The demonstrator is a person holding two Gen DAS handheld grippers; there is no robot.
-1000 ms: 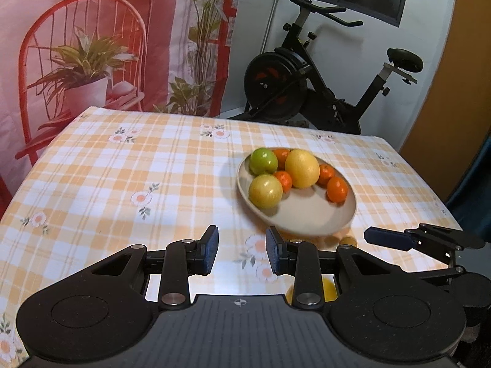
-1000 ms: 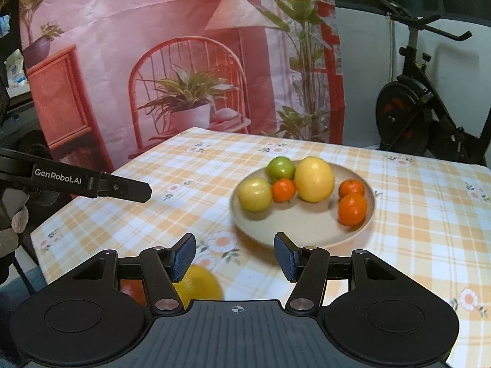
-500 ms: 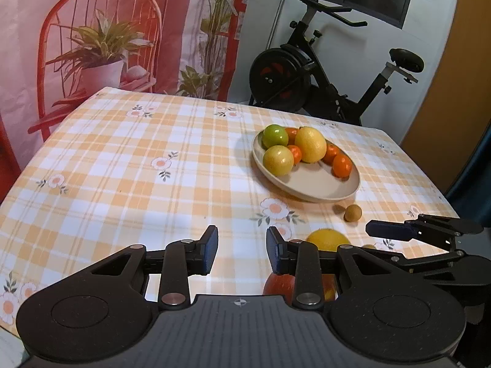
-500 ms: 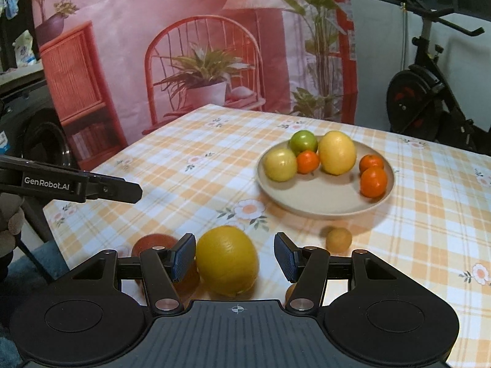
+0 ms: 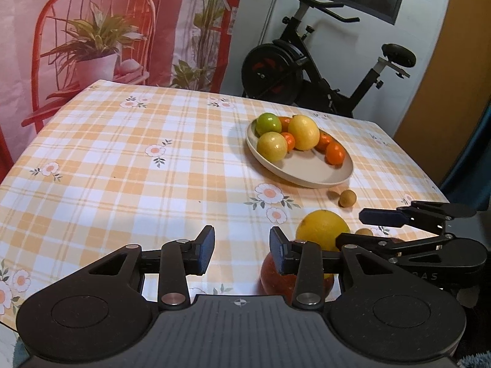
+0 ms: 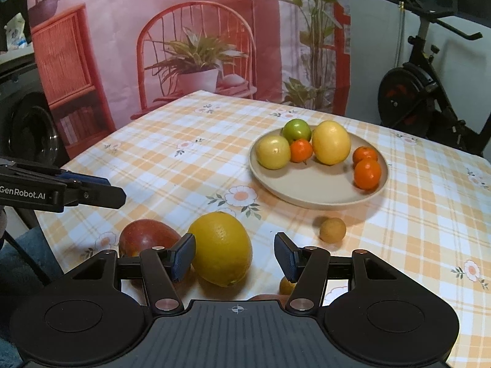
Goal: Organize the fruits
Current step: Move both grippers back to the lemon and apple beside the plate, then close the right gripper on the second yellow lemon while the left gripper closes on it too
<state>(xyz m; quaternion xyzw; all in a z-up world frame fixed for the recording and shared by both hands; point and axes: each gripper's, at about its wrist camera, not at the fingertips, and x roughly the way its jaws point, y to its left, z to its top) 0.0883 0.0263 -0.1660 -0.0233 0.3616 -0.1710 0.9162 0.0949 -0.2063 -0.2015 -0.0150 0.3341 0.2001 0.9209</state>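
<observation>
A beige plate (image 6: 319, 193) holds a green apple (image 6: 296, 128), two yellow fruits and several small oranges; it also shows in the left wrist view (image 5: 310, 171). On the cloth near the front edge lie a large yellow orange (image 6: 221, 247), a red apple (image 6: 144, 236) and a small brown fruit (image 6: 332, 230). My right gripper (image 6: 234, 254) is open, with the yellow orange between its fingers but not gripped. My left gripper (image 5: 241, 250) is open and empty, left of the red apple (image 5: 276, 279) and the yellow orange (image 5: 322, 228).
The table carries an orange checked cloth (image 5: 122, 159). An exercise bike (image 5: 307, 70) stands behind its far edge. A printed backdrop with a red chair (image 6: 196, 61) hangs behind the table. Another small fruit (image 6: 286, 286) lies under the right gripper.
Both grippers have drawn back from the plate toward the table's front edge. The yellow orange, red apple and small brown fruit have come into view. Both stayed open.
</observation>
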